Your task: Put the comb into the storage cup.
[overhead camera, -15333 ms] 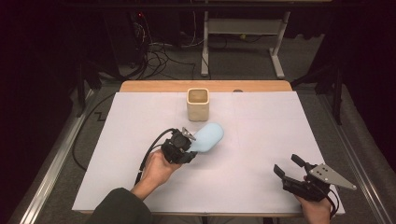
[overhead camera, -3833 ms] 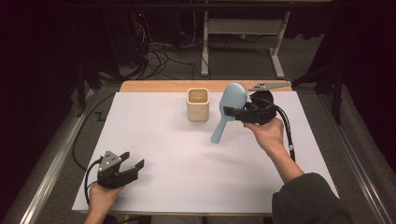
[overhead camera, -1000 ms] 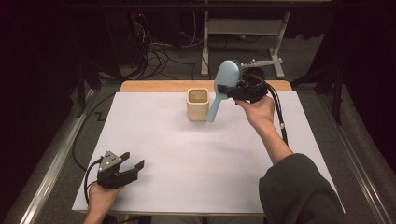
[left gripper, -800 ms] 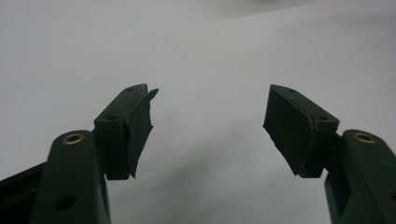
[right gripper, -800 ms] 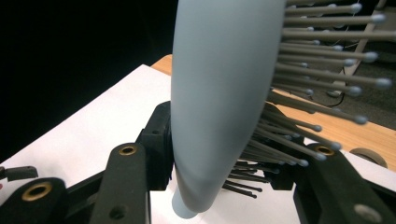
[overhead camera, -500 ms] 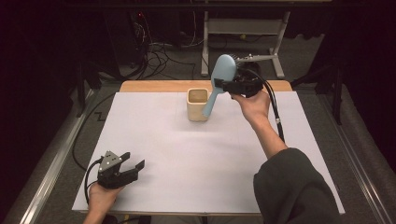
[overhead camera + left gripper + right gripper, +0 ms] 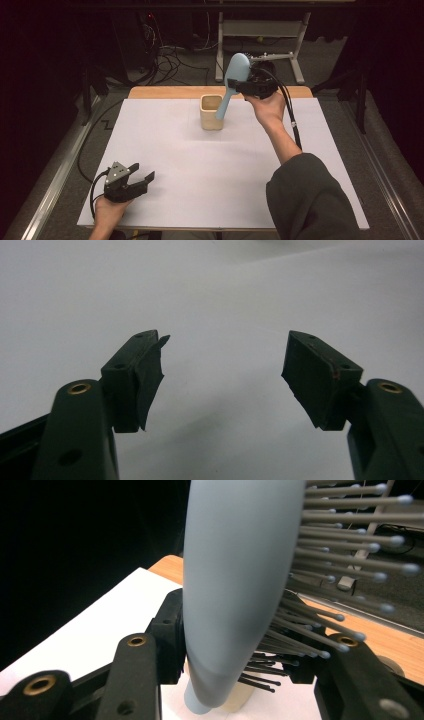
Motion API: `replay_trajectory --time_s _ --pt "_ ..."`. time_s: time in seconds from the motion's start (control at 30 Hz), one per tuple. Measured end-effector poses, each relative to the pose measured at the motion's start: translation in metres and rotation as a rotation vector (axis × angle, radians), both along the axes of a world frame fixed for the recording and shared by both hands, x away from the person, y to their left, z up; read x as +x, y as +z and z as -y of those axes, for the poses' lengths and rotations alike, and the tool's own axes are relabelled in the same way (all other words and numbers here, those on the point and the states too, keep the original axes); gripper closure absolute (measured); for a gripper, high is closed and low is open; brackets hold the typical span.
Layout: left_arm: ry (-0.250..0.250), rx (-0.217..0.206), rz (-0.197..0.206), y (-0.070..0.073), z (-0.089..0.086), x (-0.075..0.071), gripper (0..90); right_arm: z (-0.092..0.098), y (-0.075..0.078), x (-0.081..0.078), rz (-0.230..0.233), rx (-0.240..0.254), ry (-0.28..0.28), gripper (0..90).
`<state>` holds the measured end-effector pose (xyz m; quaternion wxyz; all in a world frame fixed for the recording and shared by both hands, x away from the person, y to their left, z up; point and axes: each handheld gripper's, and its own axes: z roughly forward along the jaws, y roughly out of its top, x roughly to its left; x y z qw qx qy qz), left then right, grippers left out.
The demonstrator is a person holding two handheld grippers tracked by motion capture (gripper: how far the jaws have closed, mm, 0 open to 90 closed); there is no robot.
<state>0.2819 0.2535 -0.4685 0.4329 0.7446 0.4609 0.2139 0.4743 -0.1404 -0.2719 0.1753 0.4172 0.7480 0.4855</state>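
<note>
At the near left of the white table (image 7: 165, 150), the left gripper (image 7: 142, 180) rests with its jaws apart and nothing between them. At the far side stands a wooden cup (image 7: 211, 112). Just right of it, the right gripper (image 7: 235, 86) clamps a blue hairbrush (image 7: 231, 80), handle tip at the cup's rim.

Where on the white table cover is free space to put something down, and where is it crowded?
The middle of the white cover, between the wooden cup and the near edge, is bare. The left strip beyond the left hand-held gripper is bare too. It is crowded at the cup, where the right hand-held gripper holds the blue hairbrush.
</note>
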Motion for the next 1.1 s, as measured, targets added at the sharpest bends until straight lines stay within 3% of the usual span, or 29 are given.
replay_trajectory --time_s 1.1 --pt "-0.008 0.000 -0.014 -0.001 0.000 0.001 32.8 -0.017 0.002 0.025 0.019 -0.008 -0.062 53.8"
